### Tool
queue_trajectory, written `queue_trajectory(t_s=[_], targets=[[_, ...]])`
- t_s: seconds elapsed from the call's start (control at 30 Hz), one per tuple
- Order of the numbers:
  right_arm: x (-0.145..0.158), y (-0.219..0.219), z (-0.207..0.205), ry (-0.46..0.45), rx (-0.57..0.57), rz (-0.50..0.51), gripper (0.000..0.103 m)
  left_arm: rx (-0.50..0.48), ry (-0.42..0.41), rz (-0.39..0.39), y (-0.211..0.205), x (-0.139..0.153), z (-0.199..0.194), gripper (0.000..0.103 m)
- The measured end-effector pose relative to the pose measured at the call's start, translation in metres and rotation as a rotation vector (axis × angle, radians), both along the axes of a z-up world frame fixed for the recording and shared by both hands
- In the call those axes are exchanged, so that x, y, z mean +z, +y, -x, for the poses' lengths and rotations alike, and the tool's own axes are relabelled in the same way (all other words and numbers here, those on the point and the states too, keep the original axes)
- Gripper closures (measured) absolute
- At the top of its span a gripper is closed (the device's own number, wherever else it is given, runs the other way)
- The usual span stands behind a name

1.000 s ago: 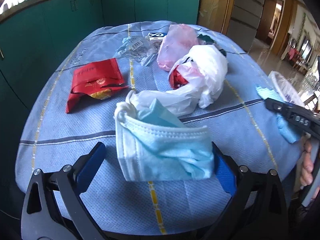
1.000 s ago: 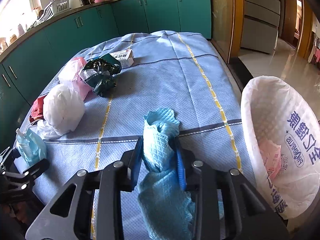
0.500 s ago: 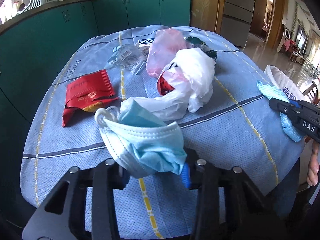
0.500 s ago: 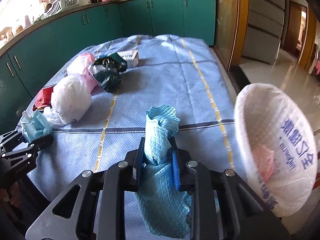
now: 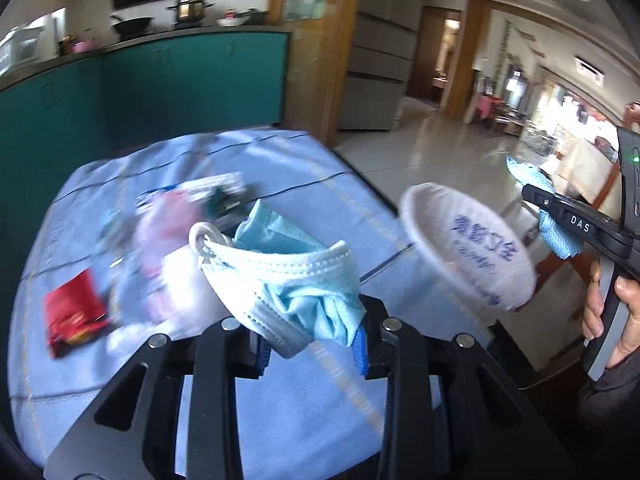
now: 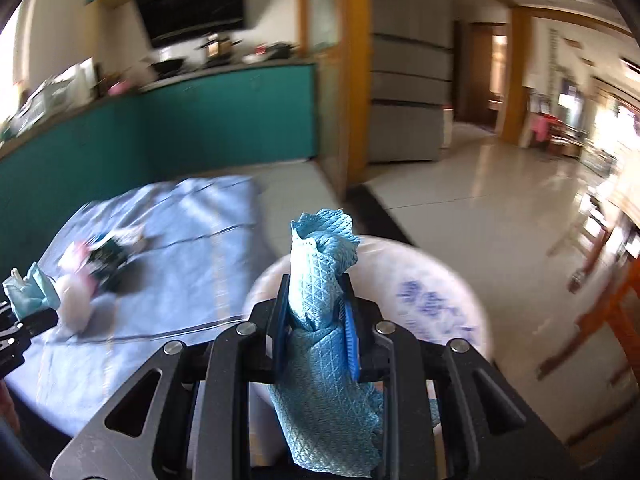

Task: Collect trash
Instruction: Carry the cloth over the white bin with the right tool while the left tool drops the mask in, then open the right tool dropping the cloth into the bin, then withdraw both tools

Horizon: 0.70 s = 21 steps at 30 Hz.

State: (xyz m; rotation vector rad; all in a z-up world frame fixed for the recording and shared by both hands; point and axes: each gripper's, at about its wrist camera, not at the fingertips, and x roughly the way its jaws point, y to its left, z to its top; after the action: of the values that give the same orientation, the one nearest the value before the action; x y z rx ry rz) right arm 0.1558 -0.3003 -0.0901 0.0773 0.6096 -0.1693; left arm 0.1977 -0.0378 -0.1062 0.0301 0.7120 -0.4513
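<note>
Your left gripper [image 5: 310, 350] clamps the face mask [image 5: 280, 280] left of the white trash bag [image 5: 468, 248], while only your right view shows your right gripper [image 6: 316, 330] pinching the blue cloth [image 6: 320, 320] directly over that bag [image 6: 440, 292].

"DAS" in white on the black right claw [image 5: 560, 216]. Blue printed characters on white trash bag [image 5: 468, 252], too blurred to read.

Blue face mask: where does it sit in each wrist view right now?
Left wrist: the blue face mask fills the centre, pinched in the left tongs.
Right wrist: the mask is small at the far left edge.
Shared landmark: the white bag-lined trash bin, seen behind the blue cloth in the right tongs.
</note>
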Motion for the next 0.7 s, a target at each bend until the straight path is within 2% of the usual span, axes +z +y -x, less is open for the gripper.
queue_trajectory(t_s=[0.1, 0.2, 0.3, 0.4, 0.5, 0.57, 0.6, 0.63, 0.7], targets=[[0.004, -0.024, 0.018, -0.004, -0.067, -0.003, 0.079, -0.102, -0.026, 0.007, -0.050, 0.004, -0.013, 0.071], [0.000, -0.047, 0.038, 0.016, -0.121, -0.029, 0.079, -0.196, -0.012, 0.017, -0.106, 0.001, -0.029, 0.071], [-0.007, -0.066, 0.053, 0.031, -0.149, -0.095, 0.079, -0.253, 0.009, 0.004, -0.150, -0.005, -0.038, 0.071], [-0.015, -0.078, 0.062, 0.049, -0.193, -0.112, 0.079, -0.296, 0.016, -0.023, -0.190, -0.013, -0.045, 0.067], [-0.018, -0.082, 0.065, 0.059, -0.205, -0.121, 0.079, -0.336, -0.003, -0.058, -0.219, -0.017, -0.040, 0.060], [-0.019, -0.081, 0.062, 0.064, -0.208, -0.124, 0.079, -0.356, -0.010, -0.071, -0.230, -0.020, -0.039, 0.047], [-0.021, -0.081, 0.061, 0.067, -0.210, -0.128, 0.079, -0.363, -0.012, -0.067, -0.233, -0.020, -0.039, 0.034], [-0.021, -0.081, 0.059, 0.069, -0.209, -0.130, 0.079, -0.361, -0.020, -0.061, -0.233, -0.020, -0.039, 0.027], [-0.025, -0.078, 0.054, 0.076, -0.199, -0.137, 0.079, -0.351, -0.040, -0.054, -0.228, -0.017, -0.036, 0.020]])
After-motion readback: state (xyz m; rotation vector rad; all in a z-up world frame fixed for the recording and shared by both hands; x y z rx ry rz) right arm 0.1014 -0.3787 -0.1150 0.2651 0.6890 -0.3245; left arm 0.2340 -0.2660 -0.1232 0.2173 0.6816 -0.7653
